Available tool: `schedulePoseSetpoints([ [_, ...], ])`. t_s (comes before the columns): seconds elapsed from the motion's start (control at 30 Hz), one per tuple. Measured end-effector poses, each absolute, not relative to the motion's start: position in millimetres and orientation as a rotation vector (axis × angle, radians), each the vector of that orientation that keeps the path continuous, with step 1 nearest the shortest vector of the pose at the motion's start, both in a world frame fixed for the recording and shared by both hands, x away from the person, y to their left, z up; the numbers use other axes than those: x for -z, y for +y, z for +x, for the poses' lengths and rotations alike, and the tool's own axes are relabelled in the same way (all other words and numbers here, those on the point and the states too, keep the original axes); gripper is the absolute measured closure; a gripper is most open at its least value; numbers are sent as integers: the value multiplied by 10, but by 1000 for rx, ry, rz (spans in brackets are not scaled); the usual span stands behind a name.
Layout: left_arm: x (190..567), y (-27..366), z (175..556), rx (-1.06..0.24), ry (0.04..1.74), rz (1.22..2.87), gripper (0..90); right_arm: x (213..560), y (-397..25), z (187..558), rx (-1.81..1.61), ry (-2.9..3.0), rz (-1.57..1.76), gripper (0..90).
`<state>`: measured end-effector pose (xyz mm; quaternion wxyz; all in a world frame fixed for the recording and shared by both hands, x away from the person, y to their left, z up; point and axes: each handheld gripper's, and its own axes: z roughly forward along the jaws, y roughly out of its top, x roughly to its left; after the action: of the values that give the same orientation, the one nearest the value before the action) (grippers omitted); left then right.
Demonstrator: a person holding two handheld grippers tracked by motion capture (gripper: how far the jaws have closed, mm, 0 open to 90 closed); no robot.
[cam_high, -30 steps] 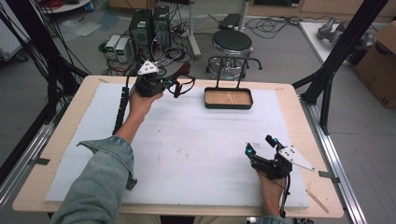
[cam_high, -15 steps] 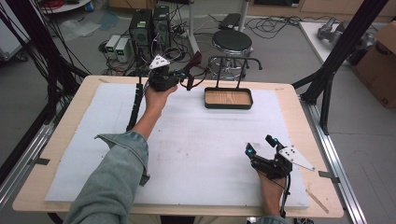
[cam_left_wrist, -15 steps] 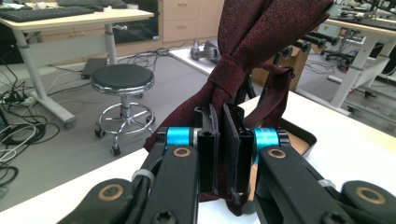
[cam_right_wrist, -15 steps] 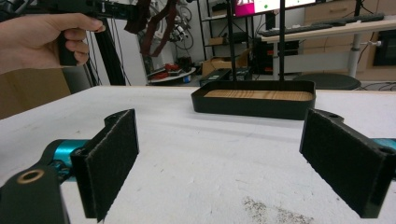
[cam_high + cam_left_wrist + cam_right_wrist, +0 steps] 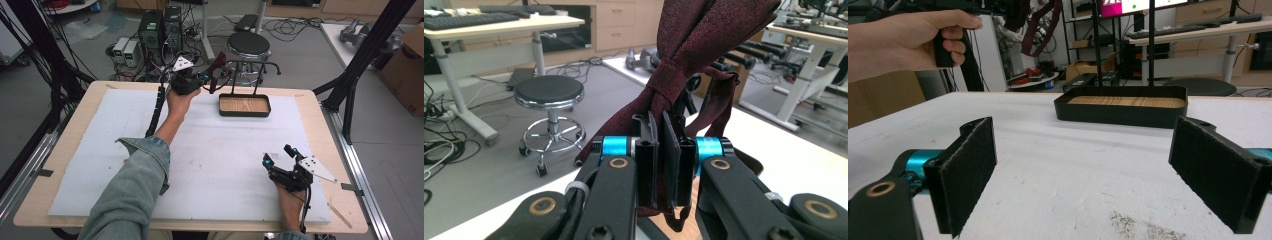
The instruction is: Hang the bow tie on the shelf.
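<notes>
Between left gripper (image 5: 663,160) jaws, maroon tie (image 5: 704,45)

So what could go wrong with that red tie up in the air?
The left tongs pinch only a narrow bit of the dark red tie, so it might slip free. Its loose loop hangs close to the thin black rack standing in the wooden tray and could snag or tip it. The right tongs rest open, far away, too far to help quickly.

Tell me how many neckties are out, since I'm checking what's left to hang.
1: a dark red patterned fabric necktie, clamped in the left hand-held gripper held above the table's far edge, beside the black rack with its wooden-bottomed tray. I see no others.
</notes>
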<state>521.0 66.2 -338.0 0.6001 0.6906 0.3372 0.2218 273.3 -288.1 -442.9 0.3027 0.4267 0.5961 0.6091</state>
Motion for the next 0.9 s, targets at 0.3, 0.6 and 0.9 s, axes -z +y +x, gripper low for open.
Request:
schedulePoseSetpoints([
  [0.3,3426,682,5317,-495,828,1578,843,4430,-2881,2733,-1617,1588,1134,109],
  [0.6,3501,701,5392,-518,844,1643,843,4429,-2877,2736,-1614,1591,1131,109],
  [0.9,3596,627,5382,-510,835,1705,840,4431,-2878,2741,-1614,1592,1123,109],
])
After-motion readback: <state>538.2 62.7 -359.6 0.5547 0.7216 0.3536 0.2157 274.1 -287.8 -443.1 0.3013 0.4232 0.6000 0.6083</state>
